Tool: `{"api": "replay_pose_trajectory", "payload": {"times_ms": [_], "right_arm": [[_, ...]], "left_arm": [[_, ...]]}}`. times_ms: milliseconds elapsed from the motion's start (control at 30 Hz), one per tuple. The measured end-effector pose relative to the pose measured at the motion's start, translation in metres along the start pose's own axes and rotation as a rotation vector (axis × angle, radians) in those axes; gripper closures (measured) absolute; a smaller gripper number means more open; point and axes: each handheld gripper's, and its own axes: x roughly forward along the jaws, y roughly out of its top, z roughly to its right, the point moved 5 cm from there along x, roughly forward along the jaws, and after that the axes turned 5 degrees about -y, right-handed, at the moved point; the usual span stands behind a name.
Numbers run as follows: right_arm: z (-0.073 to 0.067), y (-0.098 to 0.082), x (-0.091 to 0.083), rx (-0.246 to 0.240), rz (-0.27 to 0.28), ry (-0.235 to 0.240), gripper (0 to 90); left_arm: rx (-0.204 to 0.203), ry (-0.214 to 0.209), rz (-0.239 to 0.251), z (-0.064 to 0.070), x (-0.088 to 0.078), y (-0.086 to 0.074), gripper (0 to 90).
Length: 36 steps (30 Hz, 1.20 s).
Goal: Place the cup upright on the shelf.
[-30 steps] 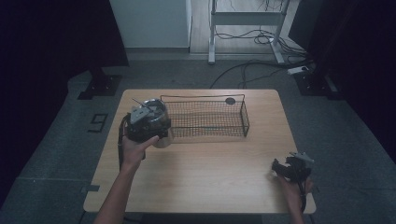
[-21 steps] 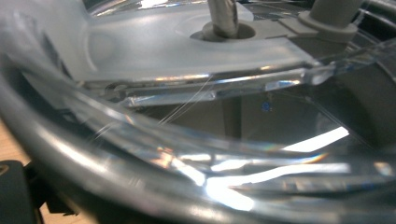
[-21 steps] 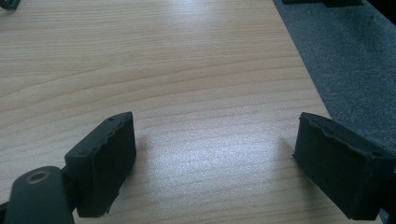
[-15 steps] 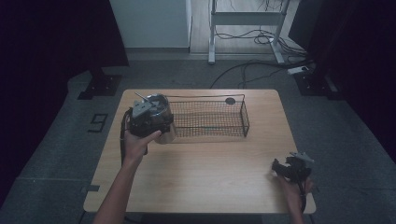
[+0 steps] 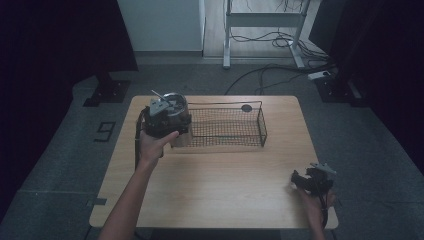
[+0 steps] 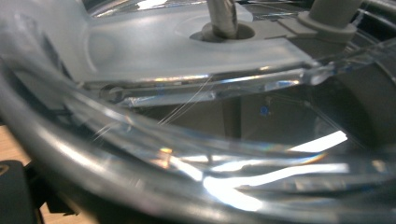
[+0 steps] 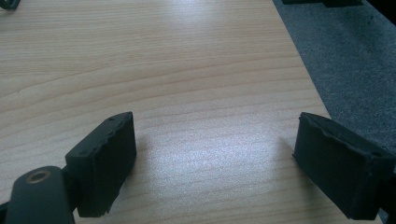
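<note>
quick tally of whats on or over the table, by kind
wire basket: 1
clear lidded container: 1
small black disc: 1
grippers: 2, left, right
total: 5

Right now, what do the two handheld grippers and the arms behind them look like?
Both are black handheld units. The left gripper carries a grey three-cornered plate on top, and a dark cable loops down beside the bare, sleeveless left forearm. The right gripper has two blocky matte black jaws with flat pads; it too bears a small grey plate, seen from the high view.
</note>
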Motion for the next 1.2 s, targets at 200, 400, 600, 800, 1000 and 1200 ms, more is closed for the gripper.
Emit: {"api": "replay_pose_trajectory", "payload": {"times_ms": [200, 400, 600, 800, 1000, 1200], "right_arm": [[0.000, 0.000, 0.000, 0.000, 0.000, 0.000, 12.9], [0.000, 0.000, 0.000, 0.000, 0.000, 0.000, 12.9], [0.000, 0.000, 0.000, -0.001, 0.000, 0.000, 12.8], [0.000, 0.000, 0.000, -0.001, 0.000, 0.000, 12.8], [0.000, 0.000, 0.000, -0.001, 0.000, 0.000, 12.8], [0.000, 0.000, 0.000, -0.001, 0.001, 0.000, 12.9]], "left_arm": [[-0.010, -0.007, -0.012, 0.000, 0.010, 0.004, 4.1], [-0.022, -0.009, -0.021, 0.000, 0.020, 0.008, 4.1], [-0.018, -0.017, -0.028, 0.001, 0.029, 0.011, 4.1], [-0.011, -0.028, -0.036, 0.005, 0.040, 0.013, 4.1], [-0.011, -0.030, -0.042, 0.008, 0.051, 0.019, 4.1], [0.002, -0.028, -0.043, 0.013, 0.060, 0.030, 4.1]]}}
